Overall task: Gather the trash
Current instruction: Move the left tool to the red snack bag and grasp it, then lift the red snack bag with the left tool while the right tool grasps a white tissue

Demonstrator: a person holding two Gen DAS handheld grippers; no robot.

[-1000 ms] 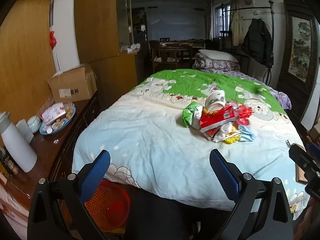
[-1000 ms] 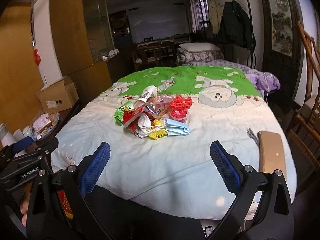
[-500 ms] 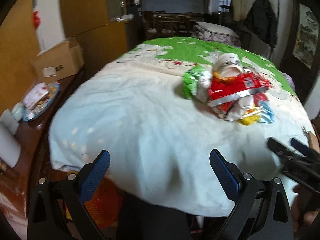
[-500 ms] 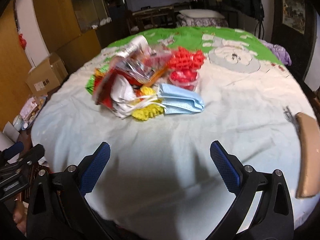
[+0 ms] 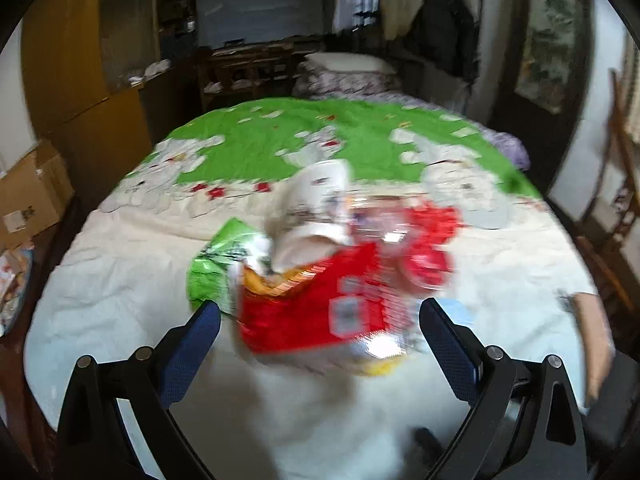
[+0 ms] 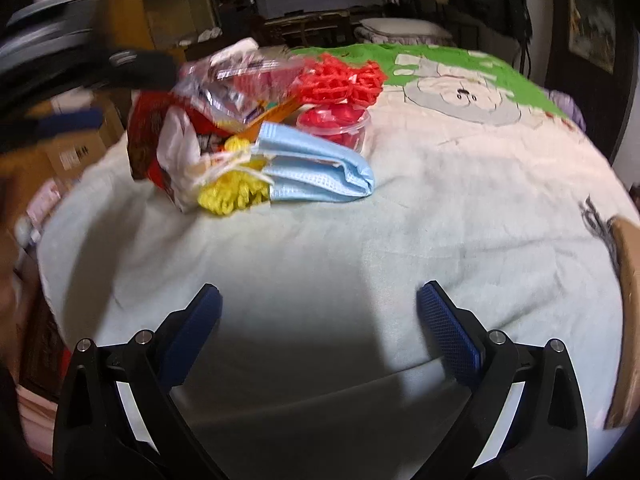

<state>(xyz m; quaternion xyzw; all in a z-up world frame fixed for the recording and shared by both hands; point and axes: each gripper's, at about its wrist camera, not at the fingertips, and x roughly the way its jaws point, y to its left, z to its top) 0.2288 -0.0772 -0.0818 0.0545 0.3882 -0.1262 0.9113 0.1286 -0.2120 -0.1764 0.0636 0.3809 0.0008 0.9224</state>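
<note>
A heap of trash lies on the bed (image 5: 120, 280). In the left wrist view a red snack bag (image 5: 316, 312), a green wrapper (image 5: 216, 268) and a white paper cup (image 5: 316, 208) are blurred, just beyond my open left gripper (image 5: 320, 340). The right wrist view shows a blue face mask (image 6: 316, 168), yellow netting (image 6: 232, 192), red netting (image 6: 344, 80) and a red-filled plastic tub (image 6: 336, 124). My right gripper (image 6: 320, 320) is open over bare quilt, short of the heap. The left gripper (image 6: 72, 92) appears blurred at the upper left of that view.
A tan flat object (image 6: 628, 280) lies at the bed's right edge. Cardboard box (image 5: 28, 196) and a wooden cabinet stand left of the bed. Pillows (image 5: 348, 68) are at the far end. A chair (image 5: 616, 240) stands at the right.
Both grippers have moved forward over the bed toward the trash heap, which now looms much larger. The left gripper has swung right, up to the red bag. Both stay open.
</note>
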